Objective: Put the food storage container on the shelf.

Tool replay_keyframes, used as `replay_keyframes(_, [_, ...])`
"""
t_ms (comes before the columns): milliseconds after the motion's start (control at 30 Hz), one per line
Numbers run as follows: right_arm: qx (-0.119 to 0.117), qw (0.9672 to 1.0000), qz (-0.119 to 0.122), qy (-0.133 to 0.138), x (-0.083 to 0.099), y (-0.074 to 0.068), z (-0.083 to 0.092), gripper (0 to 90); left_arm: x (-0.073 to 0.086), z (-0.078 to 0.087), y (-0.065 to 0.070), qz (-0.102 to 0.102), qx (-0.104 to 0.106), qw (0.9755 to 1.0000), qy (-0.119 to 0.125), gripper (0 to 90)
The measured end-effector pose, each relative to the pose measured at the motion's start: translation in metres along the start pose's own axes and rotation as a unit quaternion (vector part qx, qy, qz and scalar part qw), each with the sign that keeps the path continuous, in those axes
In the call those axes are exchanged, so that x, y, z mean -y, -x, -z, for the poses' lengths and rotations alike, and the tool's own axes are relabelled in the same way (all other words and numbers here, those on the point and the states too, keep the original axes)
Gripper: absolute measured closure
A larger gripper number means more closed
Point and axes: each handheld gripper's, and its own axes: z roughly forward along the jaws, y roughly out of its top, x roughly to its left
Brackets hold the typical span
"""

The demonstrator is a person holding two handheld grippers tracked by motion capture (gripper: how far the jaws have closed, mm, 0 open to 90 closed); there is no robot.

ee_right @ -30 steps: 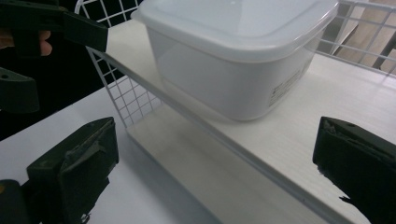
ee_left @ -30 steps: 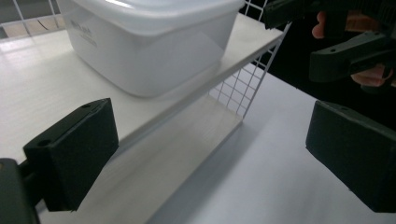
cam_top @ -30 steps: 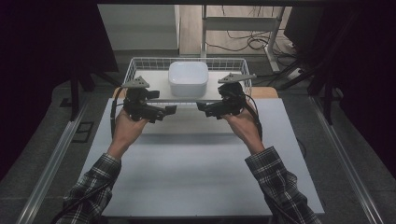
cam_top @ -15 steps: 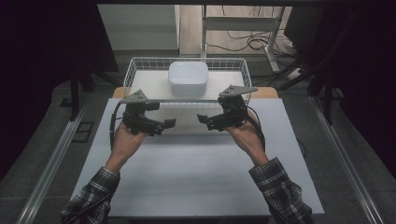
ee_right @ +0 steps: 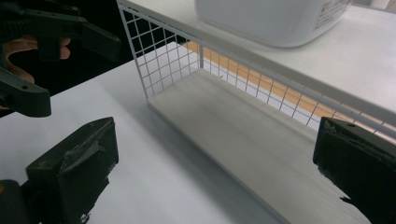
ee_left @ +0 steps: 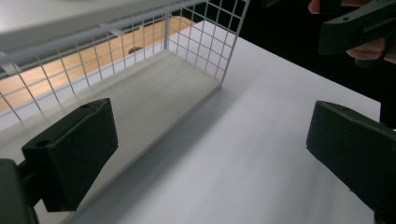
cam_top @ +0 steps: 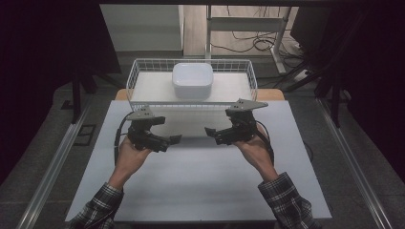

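Jaws of both grippers stand spread wide, nothing between them. Left gripper (cam_top: 165, 141) and right gripper (cam_top: 217, 134) hover over the white worktop (cam_top: 200, 186), tips pointing toward each other, a gap between. Just beyond them sits a white wire basket (cam_top: 134, 81) at the worktop's far edge; a white lidded container (cam_top: 192, 80) rests inside, centered.

Print too small to read

The one trace of lettering is a small label with fine dark print on the side of the white container (ee_right: 275, 18) in the wire basket (ee_right: 159, 51), seen in the right gripper view; its words and figures are blurred beyond reading. No other text, brand, number or sign can be made out
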Motion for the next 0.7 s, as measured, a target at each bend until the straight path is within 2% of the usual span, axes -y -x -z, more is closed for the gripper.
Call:
replay_keyframes(367, [-0.002,1.0000,0.002,0.000,0.021,-0.008,0.003,0.0,0.022,-0.006,0.013,-0.008,0.003,0.9999,-0.007,1.6])
replay_keyframes(700, [0.003,1.0000,0.005,0.000,0.043,-0.018,0.004,0.0,0.046,-0.011,0.018,0.000,0.008,0.9999,-0.008,2.2])
